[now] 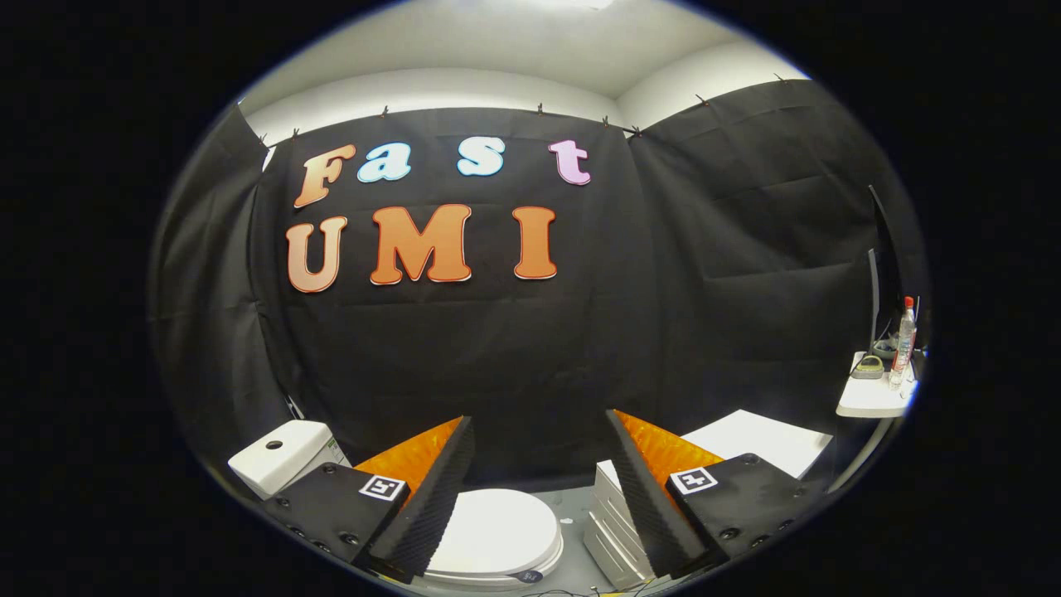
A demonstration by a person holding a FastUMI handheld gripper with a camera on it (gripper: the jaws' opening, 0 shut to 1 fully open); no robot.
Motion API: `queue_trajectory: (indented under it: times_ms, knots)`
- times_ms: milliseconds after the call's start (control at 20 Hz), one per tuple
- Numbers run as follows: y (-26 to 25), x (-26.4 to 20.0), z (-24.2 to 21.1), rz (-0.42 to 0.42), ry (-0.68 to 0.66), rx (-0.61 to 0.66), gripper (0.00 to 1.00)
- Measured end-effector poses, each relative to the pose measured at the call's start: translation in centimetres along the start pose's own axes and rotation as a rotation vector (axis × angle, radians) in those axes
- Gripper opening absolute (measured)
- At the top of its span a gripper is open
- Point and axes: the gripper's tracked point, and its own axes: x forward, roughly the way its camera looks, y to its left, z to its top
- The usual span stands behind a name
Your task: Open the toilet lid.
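A white toilet stands low in the gripper view, its lid (495,531) lying flat and closed over the bowl. Its white tank (282,456) with a round button on top sits to the left, partly behind my left finger. My gripper (539,431) is held high above the toilet with its fingers spread wide apart and nothing between them. The lid shows in the gap between the fingers, closer to the left finger (431,506), well below the tips. The lid's left side is hidden behind that finger.
A white drawer cabinet (617,531) stands right of the toilet, partly behind my right finger. Further right a white shelf (870,398) carries a water bottle (903,340) and a small device. Black cloth walls close the booth behind and on both sides.
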Motion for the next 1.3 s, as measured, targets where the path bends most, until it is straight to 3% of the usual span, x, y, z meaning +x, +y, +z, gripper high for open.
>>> queue_trajectory:
  times_ms: [700, 1300]
  knots:
    - [-1.1, 1.2, -4.6, -0.014, 0.02, 0.014, 1.0]
    - [-3.2, 3.3, -16.3, -0.027, 0.169, 0.131, 0.98]
